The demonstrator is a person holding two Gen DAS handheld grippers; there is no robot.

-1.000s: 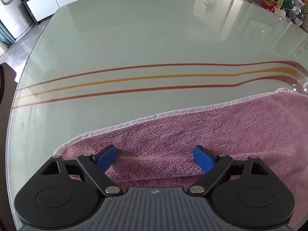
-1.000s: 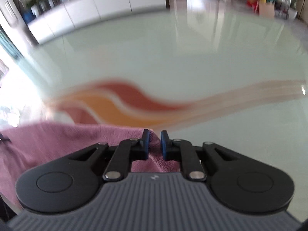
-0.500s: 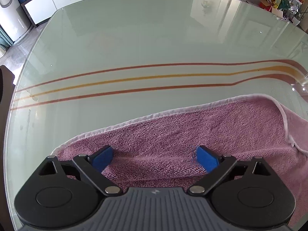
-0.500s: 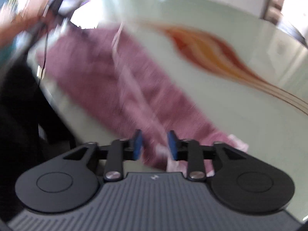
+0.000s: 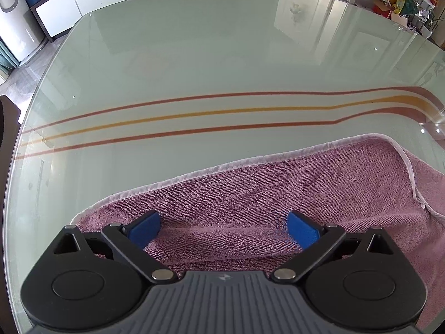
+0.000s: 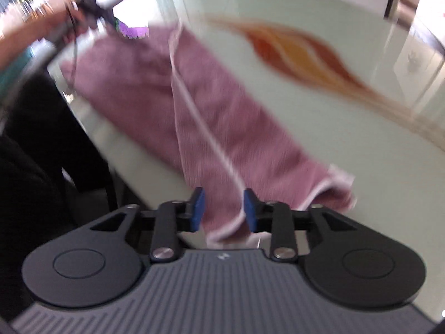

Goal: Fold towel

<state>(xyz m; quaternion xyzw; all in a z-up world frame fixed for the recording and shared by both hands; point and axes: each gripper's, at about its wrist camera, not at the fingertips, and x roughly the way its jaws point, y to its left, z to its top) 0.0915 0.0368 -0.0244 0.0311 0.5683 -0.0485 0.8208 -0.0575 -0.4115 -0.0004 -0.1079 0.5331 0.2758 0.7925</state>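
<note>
The pink terry towel [image 5: 278,194] is lying on the glass tabletop [image 5: 194,55], close to its near edge, already doubled over lengthwise, with a white hemmed border running along the top layer.

The left tool [image 5: 224,226] is hovering low over one end of the towel with its blue pads [image 5: 146,228] spreading to nearly their widest, gripping nothing; the cloth is lying flat beneath them.

The right tool [image 6: 224,208] is pointing down at the opposite end, near the tabletop's edge. Its jaws are closing, and a hemmed flap of towel is sitting between the pads [image 6: 198,208]. The picture is blurred, and a narrow gap seems to be showing on each side of the cloth, so the pads are probably not pinching it yet.

The towel looks soft, light and limp, so it is likely going to sag and drag wherever it is unsupported, and the looped pile should be giving the pads good friction. The sensible places to take hold are the hemmed corners, catching both layers together so the fold is not sliding apart on the smooth glass.
</note>
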